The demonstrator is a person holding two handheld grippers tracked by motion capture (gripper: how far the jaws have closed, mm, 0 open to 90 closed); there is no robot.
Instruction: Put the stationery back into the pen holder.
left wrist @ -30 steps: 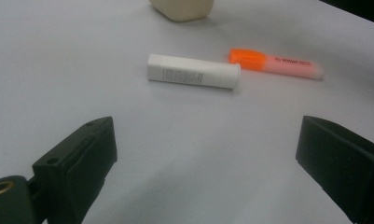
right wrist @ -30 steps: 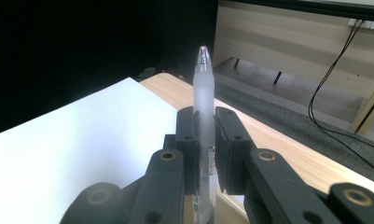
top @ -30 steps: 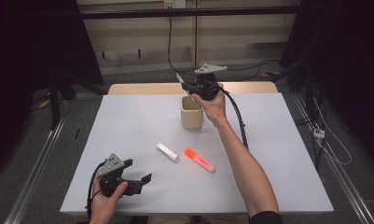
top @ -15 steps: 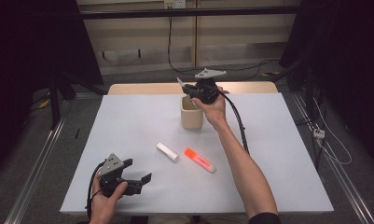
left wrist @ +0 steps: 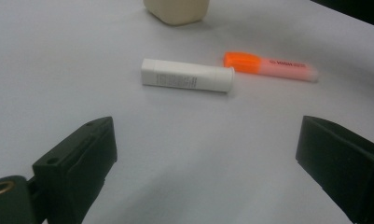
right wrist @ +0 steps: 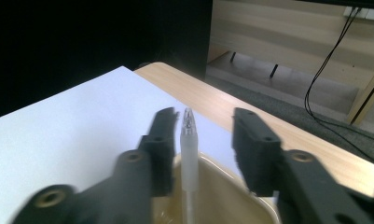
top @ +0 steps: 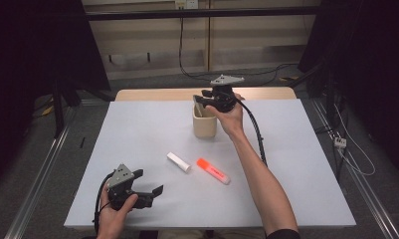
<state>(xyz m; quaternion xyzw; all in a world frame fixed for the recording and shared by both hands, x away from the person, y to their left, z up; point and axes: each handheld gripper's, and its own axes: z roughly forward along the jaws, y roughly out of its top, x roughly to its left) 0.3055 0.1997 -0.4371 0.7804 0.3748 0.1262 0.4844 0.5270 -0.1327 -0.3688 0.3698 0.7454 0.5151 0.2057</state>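
My right gripper (right wrist: 201, 144) hangs over the beige, rounded-square plastic cup (top: 205, 124); its jaws have just been opening, and the clear, slim pen with a pointed tip (right wrist: 189, 154) stands between them, close against one finger (right wrist: 162, 140) and clear of the other, so I judge it released rather than held; the step in hand is the drop, the pen's lower end already down inside the cup (right wrist: 222, 205) and its tip rising above the rim; whether the near pad touches it at all I cannot tell through the blur; the next move, I think, calls for lifting straight up and away without nudging the pen, then coming back toward me for the next thing.

My left gripper (top: 132, 191) rests low at the near left corner of the white surface (top: 137, 129), its fingers (left wrist: 77, 158) spread wide with nothing between them; ahead of them lie the white cylindrical tube with small print (left wrist: 187, 74) and, just beyond it, the orange-capped highlighter with a pale pink barrel (left wrist: 268, 66), near each other but apart, both flat on the surface and well short of the cup.

The cup stands upright at the far middle of the surface; the pen is the one thing I can make out in it; the bottom is hidden from me.
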